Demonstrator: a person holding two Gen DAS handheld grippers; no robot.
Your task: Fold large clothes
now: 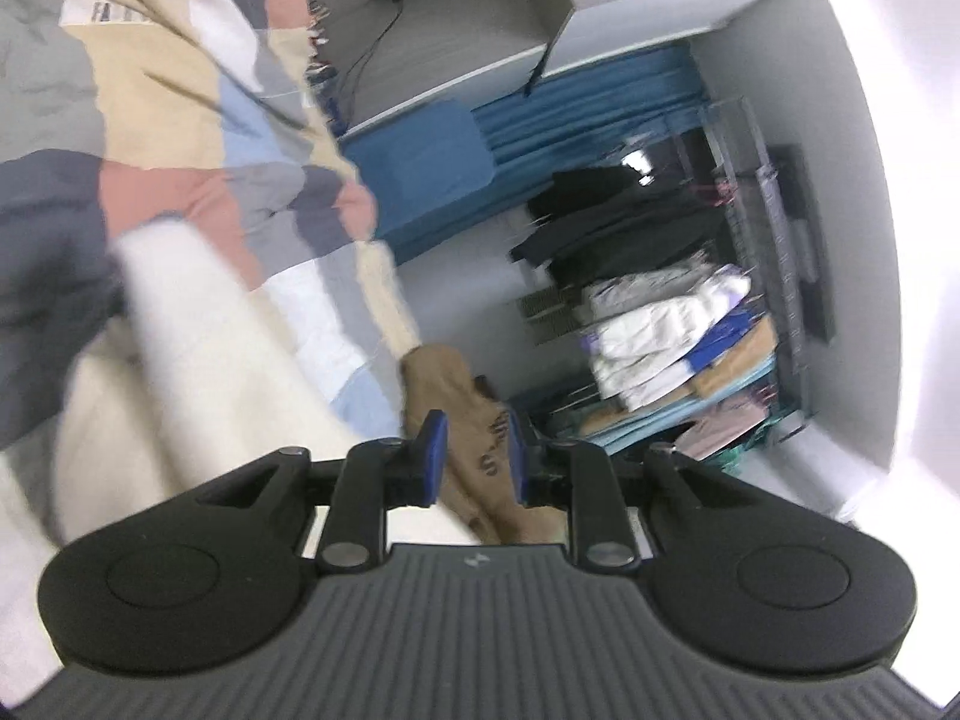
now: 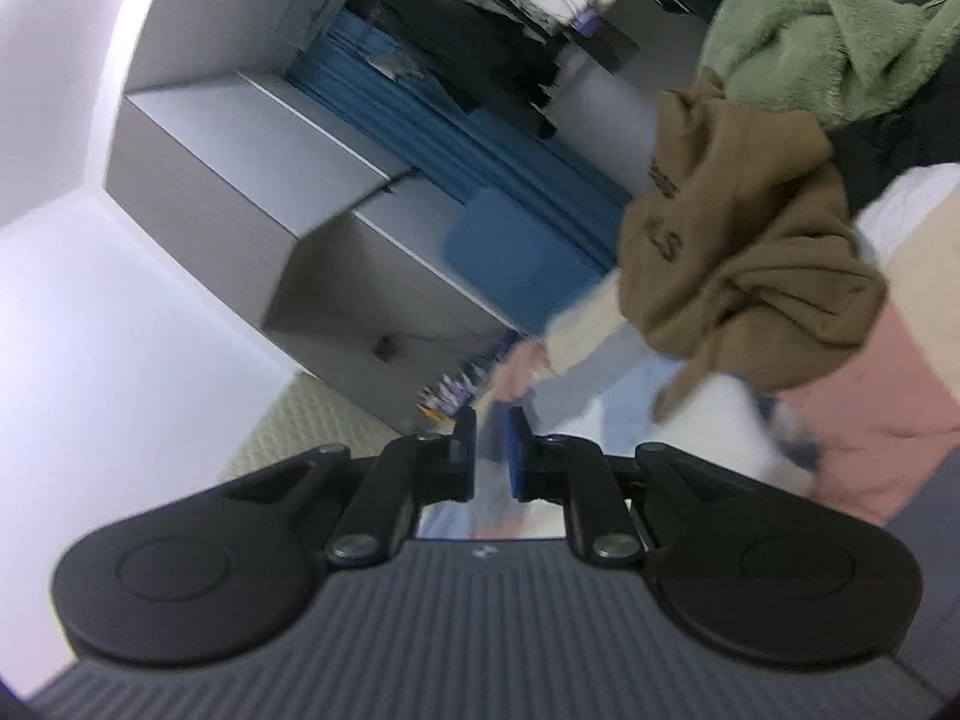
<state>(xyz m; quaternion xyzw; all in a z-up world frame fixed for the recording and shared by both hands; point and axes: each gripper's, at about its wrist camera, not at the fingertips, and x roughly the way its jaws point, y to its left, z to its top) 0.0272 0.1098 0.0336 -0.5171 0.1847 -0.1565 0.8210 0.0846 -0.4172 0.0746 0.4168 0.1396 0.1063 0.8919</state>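
The left gripper [image 1: 475, 456] has its blue pads closed on a brown garment [image 1: 444, 378] with dark lettering; the cloth fills the gap between the pads and runs on beneath them. In the right wrist view, the right gripper [image 2: 492, 456] has its pads drawn almost together on a thin, blurred fold of bluish and pink cloth, which appears to belong to the colour-block garment [image 2: 900, 360], though blur makes this uncertain. The same brown garment [image 2: 738, 252] is seen there bunched in a heap, resting on that colour-block piece of cream, pink, grey and pale blue panels. In the left wrist view the colour-block garment [image 1: 180, 120] spreads up and to the left of the brown one, and its ribbed cream cuff [image 1: 390, 300] reaches the brown cloth's upper edge. A white fleecy fabric [image 1: 180, 330] lies to the left of the brown garment and below the panels. A green fleece garment [image 2: 828, 24] sits just beyond the brown heap, touching its far edge. Farther back stand stacked blue mats [image 1: 588, 102] and a grey cabinet [image 1: 468, 18] with a dark cable trailing from it. To the right of the brown garment and well apart from it, a wire rack [image 1: 756, 228] holds folded clothes [image 1: 660, 330] under a pile of black garments [image 1: 618, 228], against a pale wall
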